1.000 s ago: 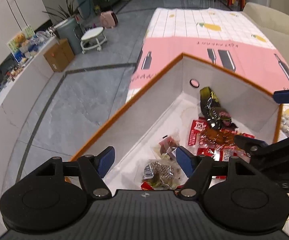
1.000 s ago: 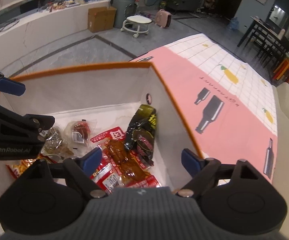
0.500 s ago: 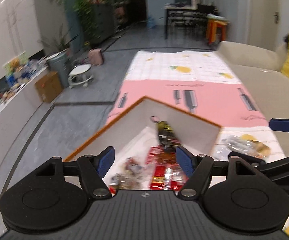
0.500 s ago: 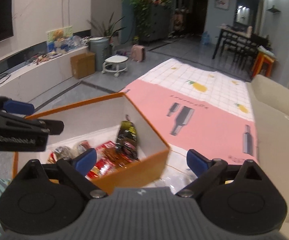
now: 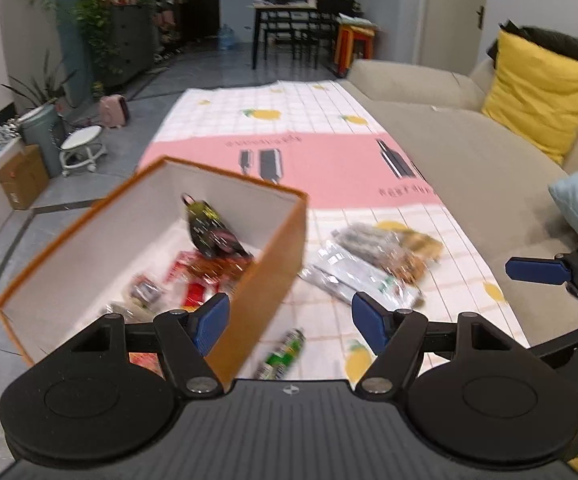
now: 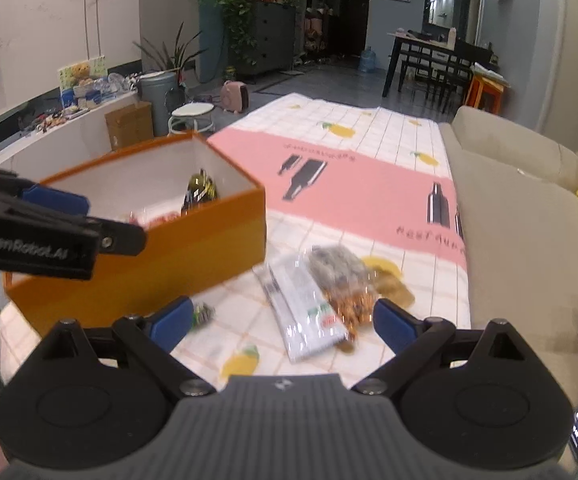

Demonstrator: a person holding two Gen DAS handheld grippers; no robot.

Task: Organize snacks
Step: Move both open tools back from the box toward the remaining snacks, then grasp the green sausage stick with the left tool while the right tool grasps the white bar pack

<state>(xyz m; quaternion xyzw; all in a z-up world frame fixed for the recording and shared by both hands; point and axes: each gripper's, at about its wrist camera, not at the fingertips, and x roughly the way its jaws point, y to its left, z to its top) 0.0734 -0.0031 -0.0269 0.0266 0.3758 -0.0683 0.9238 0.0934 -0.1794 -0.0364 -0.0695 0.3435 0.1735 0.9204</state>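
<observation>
Both tools are held spread and empty: the left gripper [image 5: 289,318] above the orange box [image 5: 263,280] edge, the right gripper [image 6: 283,318] aimed at loose snack packets [image 6: 321,292] on the cloth [image 6: 369,192] right of the box, presumably for collection.

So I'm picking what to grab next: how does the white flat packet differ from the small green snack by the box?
The white flat packet is long and pale; the small green snack is short and dark green. The packet lies beside a clear bag of brown snacks, away from the orange box; the green snack sits alone by the box's wall. Both lie on the checked cloth, outside the box.
</observation>
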